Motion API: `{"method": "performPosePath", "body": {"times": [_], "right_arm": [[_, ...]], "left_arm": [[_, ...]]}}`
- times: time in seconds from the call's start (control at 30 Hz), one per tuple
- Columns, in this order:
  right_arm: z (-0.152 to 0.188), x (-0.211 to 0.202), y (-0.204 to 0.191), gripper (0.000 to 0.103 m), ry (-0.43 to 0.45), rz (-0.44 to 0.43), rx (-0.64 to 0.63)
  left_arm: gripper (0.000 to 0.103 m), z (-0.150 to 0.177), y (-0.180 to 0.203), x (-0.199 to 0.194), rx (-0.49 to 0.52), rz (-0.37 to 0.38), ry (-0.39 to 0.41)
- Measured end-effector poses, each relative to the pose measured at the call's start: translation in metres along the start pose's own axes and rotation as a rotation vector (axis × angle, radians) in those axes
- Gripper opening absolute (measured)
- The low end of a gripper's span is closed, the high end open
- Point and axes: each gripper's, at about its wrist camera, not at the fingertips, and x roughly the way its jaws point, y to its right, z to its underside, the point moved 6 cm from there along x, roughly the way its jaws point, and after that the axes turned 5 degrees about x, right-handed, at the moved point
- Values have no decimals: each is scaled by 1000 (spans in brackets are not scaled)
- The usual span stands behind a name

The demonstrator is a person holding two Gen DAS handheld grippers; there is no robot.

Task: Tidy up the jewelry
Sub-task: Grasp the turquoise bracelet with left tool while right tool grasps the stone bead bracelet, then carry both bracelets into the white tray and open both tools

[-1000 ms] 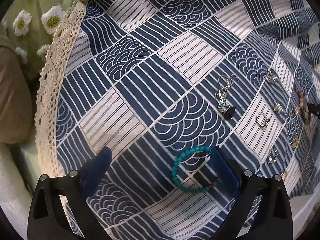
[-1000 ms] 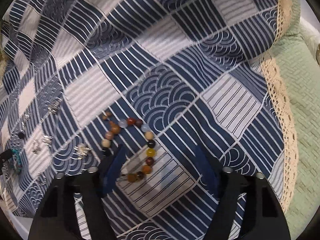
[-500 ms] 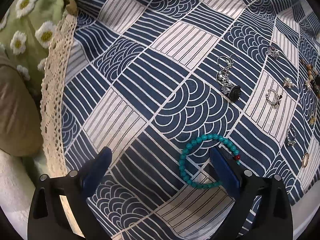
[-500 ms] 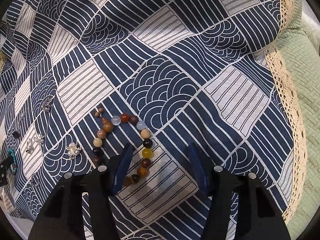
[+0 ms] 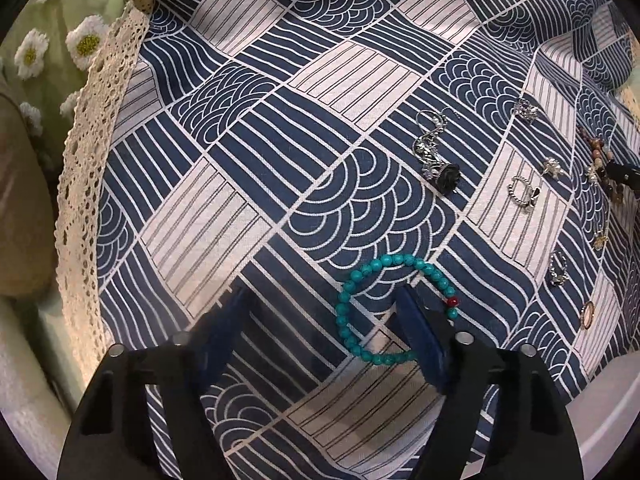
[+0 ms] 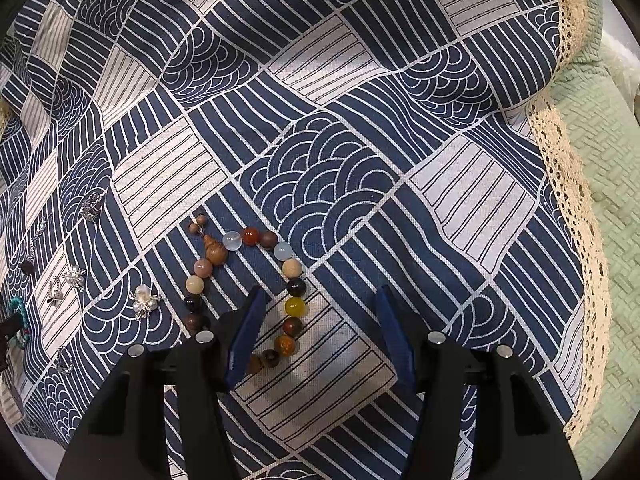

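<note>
On the cloth (image 5: 248, 152), one bead bracelet (image 5: 362, 280) lies around the left gripper's (image 5: 320, 332) right finger; rings (image 5: 524, 192) lie further right, perhaps beside the other bracelet (image 6: 248, 256).

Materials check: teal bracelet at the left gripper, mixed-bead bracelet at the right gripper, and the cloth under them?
Teal bracelet: matte, slightly mottled beads, looks like turquoise stone or an imitation; one glossy red bead.
Mixed-bead bracelet: polished, some translucent beads, likely agate or glass; the grainy brown gourd bead looks wooden.
Cloth: woven cotton or linen by its visible weave, printed navy and cream, with a lace edge.
</note>
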Motion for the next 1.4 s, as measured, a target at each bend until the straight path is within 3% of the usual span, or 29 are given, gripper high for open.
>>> {"method": "performPosePath", "body": {"times": [0.07, 0.2, 0.3, 0.33, 0.47, 0.63, 0.97, 1.13, 1.4], "right_arm": [[0, 0, 0, 57, -1, -3, 1], [0, 0, 1, 58, -1, -1, -2], [1, 0, 1, 58, 5, 6, -13], [2, 0, 0, 57, 6, 5, -13], [6, -2, -7, 30, -9, -41, -19], [11, -4, -16, 12, -6, -52, -50], [11, -21, -11, 11, 17, -139, 2], [12, -76, -21, 11, 115, -221, -36], [45, -192, -34, 11, 273, -341, -176]], "left_arm": [[57, -1, 2, -2, 0, 32, 0], [50, 0, 4, -6, 14, 38, -1], [33, -3, 10, -10, 10, 32, 1], [23, -4, 9, -10, 3, 29, 0], [7, -3, 3, -9, -12, 47, -3], [5, -5, 11, -12, 16, 28, 7], [5, -22, 24, -50, -8, 128, 65], [5, -27, 44, -105, 35, 205, 189], [5, 16, 83, -182, 213, 255, 359]]}}
